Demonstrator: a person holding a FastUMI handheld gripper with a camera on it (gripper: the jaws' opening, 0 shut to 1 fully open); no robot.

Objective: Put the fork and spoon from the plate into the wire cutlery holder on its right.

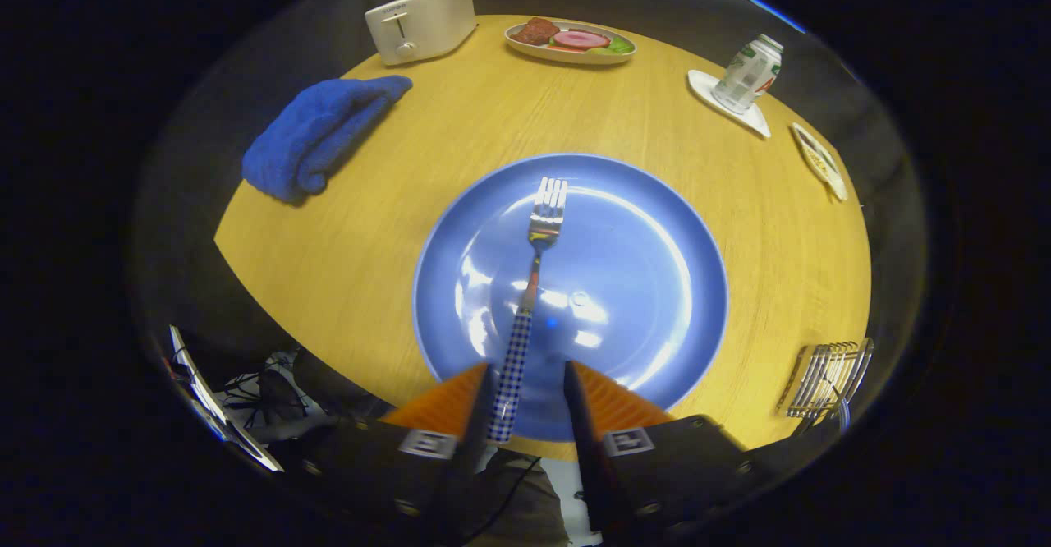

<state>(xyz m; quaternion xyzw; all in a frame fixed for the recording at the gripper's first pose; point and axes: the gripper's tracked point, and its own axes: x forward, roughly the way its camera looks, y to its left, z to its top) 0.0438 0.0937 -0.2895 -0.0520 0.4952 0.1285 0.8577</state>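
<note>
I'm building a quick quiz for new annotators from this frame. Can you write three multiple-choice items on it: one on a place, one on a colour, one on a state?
1. Where does the fork lie?
A. across the blue plate, handle between the fingers
B. on the towel
C. inside the toaster

2. What colour is the folded towel beyond the plate?
A. red
B. blue
C. white

3. What is the gripper doing?
A. shut tight on the fork
B. clamped on the can
C. open, its fingers either side of the fork handle

Answers: 1 A, the tines rest mid-plate and the checked handle runs back between the fingers. 2 B, the cloth is deep blue. 3 C, a gap shows beside the handle, so the fingers do not both press on it.
</note>
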